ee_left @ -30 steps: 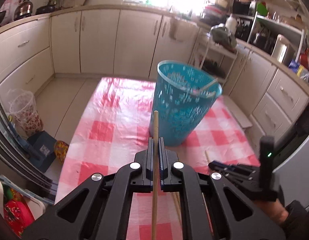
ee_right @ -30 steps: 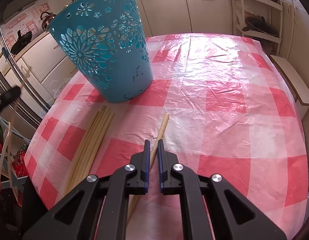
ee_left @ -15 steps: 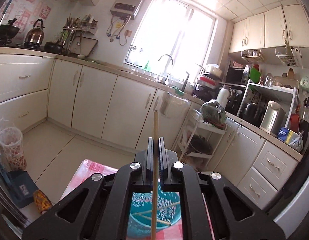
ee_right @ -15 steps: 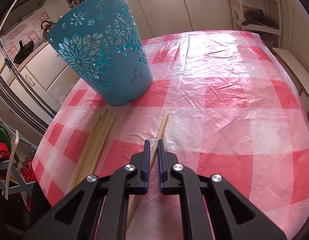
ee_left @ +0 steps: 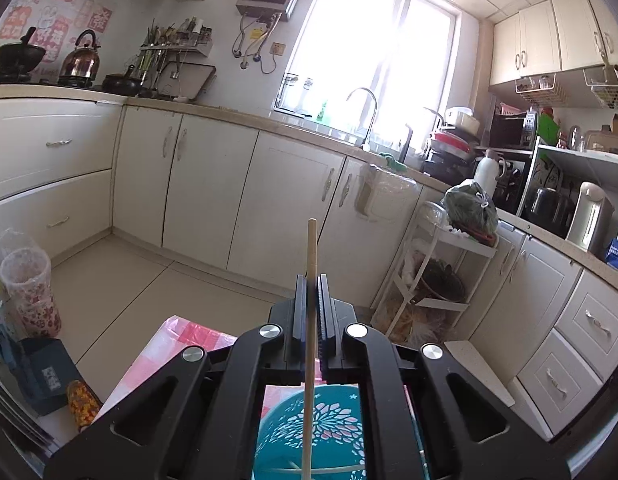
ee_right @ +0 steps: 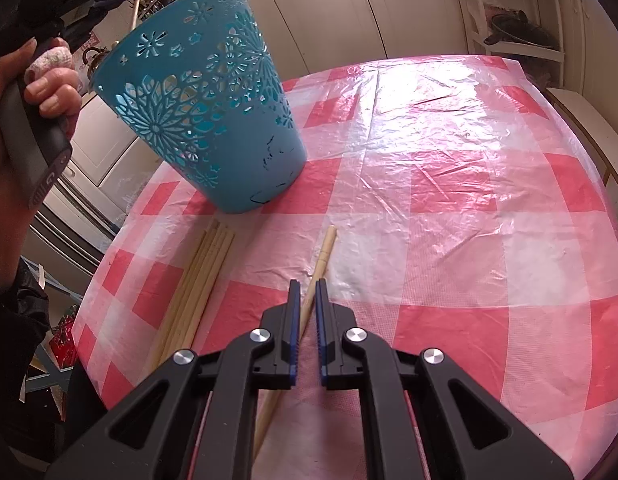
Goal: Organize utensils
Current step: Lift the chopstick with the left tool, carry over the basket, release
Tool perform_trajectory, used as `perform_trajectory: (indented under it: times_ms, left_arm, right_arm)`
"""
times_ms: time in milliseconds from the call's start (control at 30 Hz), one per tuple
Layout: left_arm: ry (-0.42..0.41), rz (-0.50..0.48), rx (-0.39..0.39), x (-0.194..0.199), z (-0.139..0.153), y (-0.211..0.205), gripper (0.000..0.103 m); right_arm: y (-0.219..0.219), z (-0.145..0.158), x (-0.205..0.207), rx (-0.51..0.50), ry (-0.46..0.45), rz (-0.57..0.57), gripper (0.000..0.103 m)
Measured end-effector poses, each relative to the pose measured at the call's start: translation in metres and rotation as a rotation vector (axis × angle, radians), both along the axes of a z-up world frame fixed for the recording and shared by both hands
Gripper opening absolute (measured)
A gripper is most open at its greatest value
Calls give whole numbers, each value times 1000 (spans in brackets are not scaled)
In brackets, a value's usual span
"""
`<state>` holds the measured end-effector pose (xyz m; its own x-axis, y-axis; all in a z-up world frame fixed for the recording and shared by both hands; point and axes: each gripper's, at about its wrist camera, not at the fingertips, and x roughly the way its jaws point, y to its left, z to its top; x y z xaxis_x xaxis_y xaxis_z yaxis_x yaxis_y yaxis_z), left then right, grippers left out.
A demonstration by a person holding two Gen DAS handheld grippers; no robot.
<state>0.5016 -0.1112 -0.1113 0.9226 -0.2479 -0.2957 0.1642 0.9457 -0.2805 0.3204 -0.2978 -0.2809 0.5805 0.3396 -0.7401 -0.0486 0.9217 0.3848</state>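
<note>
Left wrist view: the left gripper point(ee_left: 312, 304) is clenched on a single pale wooden chopstick point(ee_left: 310, 320), held above the teal perforated plastic basket point(ee_left: 309, 436). A few sticks already lie inside the basket, so sorting looks partly done. Only cream cabinets point(ee_left: 237, 196) lie beyond.

Right wrist view: the right gripper point(ee_right: 305, 304) is clamped on a lone wooden chopstick point(ee_right: 324, 252) lying on the red-checked plastic tablecloth point(ee_right: 469, 200). A bundle of pale chopsticks point(ee_right: 197, 280) remains beside it, near the basket's base. The person's hand point(ee_right: 33, 92) holds the left tool above the basket rim; nothing blocks the way.
</note>
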Motion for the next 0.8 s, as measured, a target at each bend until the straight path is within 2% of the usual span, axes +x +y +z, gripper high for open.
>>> perform_trajectory:
  times_ms: [233,300,367,467,567,700,800]
  left_arm:
    - [73,-14,87,-5,-20,-6,6]
    - [101,-18,112,-10,-23,-5,15]
    - [111,8,137,-20,-23,0,46]
    - [101,45,154,-41,-19,15,65]
    - [105,79,160,-67,-18,36,76]
    - [147,104,147,-104,-29,71,81]
    - [209,107,136,-124,-47,92,82]
  right_arm:
    - [0,0,0,1,0,0,8]
    - [0,0,0,-1,0,0,8]
    - [0,0,0,-1,-2,0,8]
    - [1,0,-1,-8,-4,-1,8]
    - [3,1,-2,-14,-6,-4,8]
    - [6,1,-2,-36,-7,-9,8]
    - [17,4,-2,-113,-14,-10,8]
